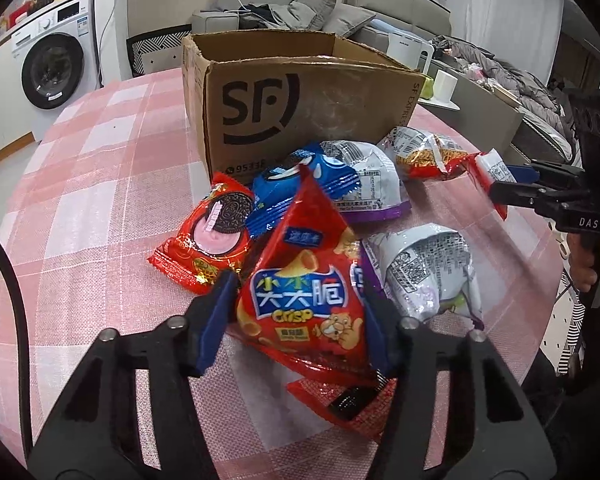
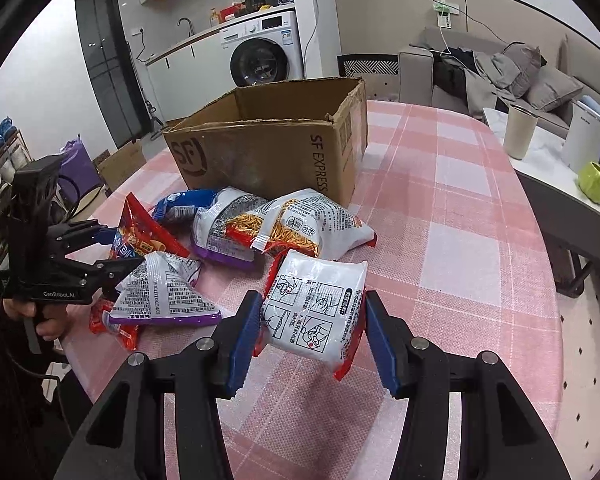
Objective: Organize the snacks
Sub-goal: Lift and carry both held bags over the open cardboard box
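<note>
- Your left hand-held gripper [image 1: 296, 316] pinches the red crisp bag [image 1: 300, 300] above the tabletop [image 1: 100, 160], ready for boxing.
- Your right hand-held gripper [image 2: 308, 336] clamps the white noodle packet [image 2: 316, 312], facing the open cardboard box [image 2: 268, 152].

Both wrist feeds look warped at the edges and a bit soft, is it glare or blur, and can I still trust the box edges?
Left wrist view: heavy fisheye bending, dark corners; the cardboard box is sharp, the red crisp packet close to the lens slightly soft. Right wrist view: same curvature, box rim bowed by the lens; the white noodle packet shows mild sheen, print still readable.
</note>
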`<state>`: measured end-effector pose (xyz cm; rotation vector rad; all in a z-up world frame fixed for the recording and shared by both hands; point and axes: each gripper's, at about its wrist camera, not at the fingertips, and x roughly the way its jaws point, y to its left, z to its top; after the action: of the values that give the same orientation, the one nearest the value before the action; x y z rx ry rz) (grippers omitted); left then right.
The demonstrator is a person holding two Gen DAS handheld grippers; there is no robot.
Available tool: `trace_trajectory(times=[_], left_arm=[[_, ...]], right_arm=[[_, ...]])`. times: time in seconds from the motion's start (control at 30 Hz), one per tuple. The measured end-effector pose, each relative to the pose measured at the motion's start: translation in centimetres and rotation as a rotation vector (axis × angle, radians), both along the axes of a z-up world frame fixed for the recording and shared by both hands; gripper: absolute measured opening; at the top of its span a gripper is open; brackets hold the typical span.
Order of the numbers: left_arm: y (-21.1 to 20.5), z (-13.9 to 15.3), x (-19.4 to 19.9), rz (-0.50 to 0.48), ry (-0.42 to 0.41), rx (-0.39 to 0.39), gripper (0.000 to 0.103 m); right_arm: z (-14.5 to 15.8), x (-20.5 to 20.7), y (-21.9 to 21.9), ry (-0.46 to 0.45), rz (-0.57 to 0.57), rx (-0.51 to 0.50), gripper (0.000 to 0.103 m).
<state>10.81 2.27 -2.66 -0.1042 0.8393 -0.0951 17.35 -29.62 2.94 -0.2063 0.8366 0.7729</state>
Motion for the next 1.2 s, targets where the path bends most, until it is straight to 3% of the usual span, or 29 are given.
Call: trace_trajectory(times=[0.2,0.8,1.2], left_arm=[[-0.3,0.9,-0.7,-0.031,-0.037,-0.017,0.038],[-0.2,5.0,-2.5,-0.008,-0.166,-0.054,0.038],[1.0,8.0,-3.8,0.042,-0.238,-0.044,0.038]], right_arm=[[0.7,-0.2,-0.4,-0.013,0.004,0.026,0.052],[2.3,-0.6,-0.1,-0.056,-0.005,0.122,0.052],[3.5,-0.6,0.5,-0.098,-0.068,0.171,0.052]])
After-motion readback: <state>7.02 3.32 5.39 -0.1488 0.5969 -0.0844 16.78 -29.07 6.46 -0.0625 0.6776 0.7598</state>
